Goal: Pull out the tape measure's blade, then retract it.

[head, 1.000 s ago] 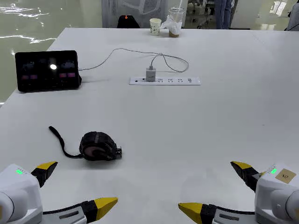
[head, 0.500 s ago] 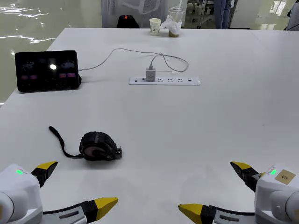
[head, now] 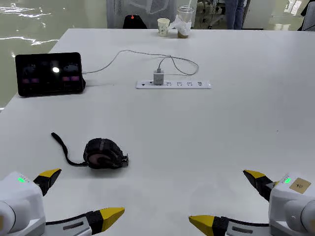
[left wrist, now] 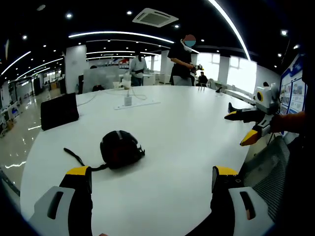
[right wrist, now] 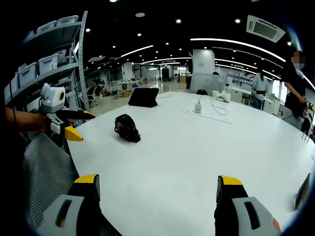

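While the tape measure (head: 103, 154) lies on the table (head: 206, 132) ahead of my left gripper (head: 81, 193), which like my right gripper (head: 227, 197) is spread wide and empty, I judge the pull not yet begun: next, steady the case and pinch the blade's hook (head: 126, 158).

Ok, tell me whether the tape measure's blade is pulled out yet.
No, the tape measure lies alone on the table with no blade drawn from its case.

The black tape measure (head: 103, 154) looks rubbery and matt on the smooth white table (head: 206, 132).
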`<state>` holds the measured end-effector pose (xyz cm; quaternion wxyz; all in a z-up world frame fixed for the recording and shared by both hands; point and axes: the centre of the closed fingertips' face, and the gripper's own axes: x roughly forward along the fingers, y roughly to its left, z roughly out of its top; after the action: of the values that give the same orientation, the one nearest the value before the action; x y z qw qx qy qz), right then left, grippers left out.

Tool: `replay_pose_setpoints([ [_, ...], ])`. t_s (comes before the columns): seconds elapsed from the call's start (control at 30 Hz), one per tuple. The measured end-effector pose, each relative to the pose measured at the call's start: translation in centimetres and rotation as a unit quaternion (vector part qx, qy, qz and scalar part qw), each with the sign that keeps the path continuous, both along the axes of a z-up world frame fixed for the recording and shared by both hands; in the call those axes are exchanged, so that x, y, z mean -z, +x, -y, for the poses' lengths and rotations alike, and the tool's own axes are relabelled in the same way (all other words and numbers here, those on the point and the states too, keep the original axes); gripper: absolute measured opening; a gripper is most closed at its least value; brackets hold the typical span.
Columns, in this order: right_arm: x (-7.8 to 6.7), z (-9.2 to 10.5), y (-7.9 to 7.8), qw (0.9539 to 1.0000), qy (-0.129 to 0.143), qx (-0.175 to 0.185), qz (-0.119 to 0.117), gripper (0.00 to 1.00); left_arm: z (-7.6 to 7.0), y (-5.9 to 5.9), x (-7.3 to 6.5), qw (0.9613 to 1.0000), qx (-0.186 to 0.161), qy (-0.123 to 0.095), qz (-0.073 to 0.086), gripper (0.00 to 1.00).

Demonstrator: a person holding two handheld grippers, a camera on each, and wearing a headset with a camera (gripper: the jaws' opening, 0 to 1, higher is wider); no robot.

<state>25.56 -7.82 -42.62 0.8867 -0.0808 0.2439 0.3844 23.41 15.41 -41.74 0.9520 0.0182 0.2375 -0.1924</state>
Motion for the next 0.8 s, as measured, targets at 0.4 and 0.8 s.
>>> replay_pose_setpoints([
  [0.4,-0.05,-0.11,0.37,0.9999,-0.001,-0.012,-0.002,0.99,0.08,0.26,0.03,1.0000,0.004,0.003,-0.001,0.99],
  [0.8,-0.02,-0.36,0.82,0.9995,-0.004,-0.032,-0.003,0.97,-0.07,0.84,-0.12,1.0000,0.007,0.002,-0.001,0.99],
])
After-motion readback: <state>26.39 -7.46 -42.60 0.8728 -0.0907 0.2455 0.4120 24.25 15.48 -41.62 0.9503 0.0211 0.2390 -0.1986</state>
